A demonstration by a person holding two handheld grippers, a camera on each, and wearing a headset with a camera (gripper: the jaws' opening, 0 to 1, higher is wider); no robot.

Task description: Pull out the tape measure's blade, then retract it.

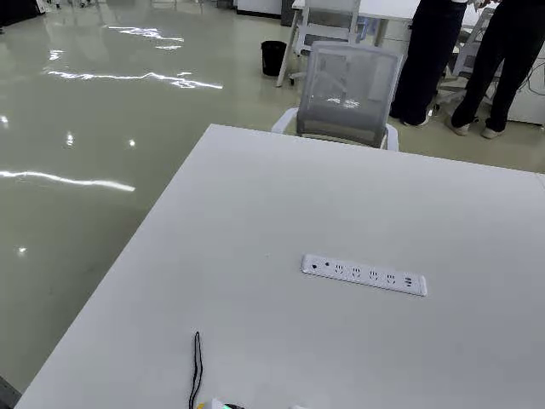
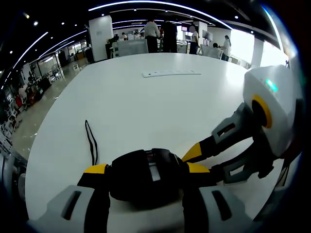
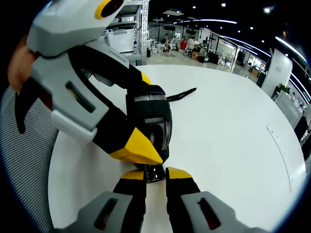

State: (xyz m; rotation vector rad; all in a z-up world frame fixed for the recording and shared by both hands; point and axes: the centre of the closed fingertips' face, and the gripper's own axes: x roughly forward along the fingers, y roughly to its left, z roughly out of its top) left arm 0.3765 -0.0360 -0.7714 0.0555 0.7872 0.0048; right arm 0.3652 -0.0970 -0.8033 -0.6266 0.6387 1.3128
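Observation:
The black tape measure (image 2: 146, 187) sits on the white table (image 1: 255, 196) near its front edge, with my left gripper (image 2: 147, 168) shut on its body. Its black wrist strap (image 1: 196, 368) trails away over the tabletop. In the right gripper view the tape measure (image 3: 150, 104) is held by the left gripper (image 3: 146, 114), which comes in from the upper left. My right gripper (image 3: 155, 174) is closed on the small blade tip (image 3: 154, 174) at the case mouth. The right gripper (image 2: 201, 160) reaches in from the right in the left gripper view. Almost no blade shows outside the case.
A white power strip (image 1: 364, 274) lies mid-table, beyond the tape measure. A grey mesh chair (image 1: 347, 94) stands at the far edge. Two people (image 1: 434, 60) stand behind it, and a black bin (image 1: 273, 57) is on the glossy floor.

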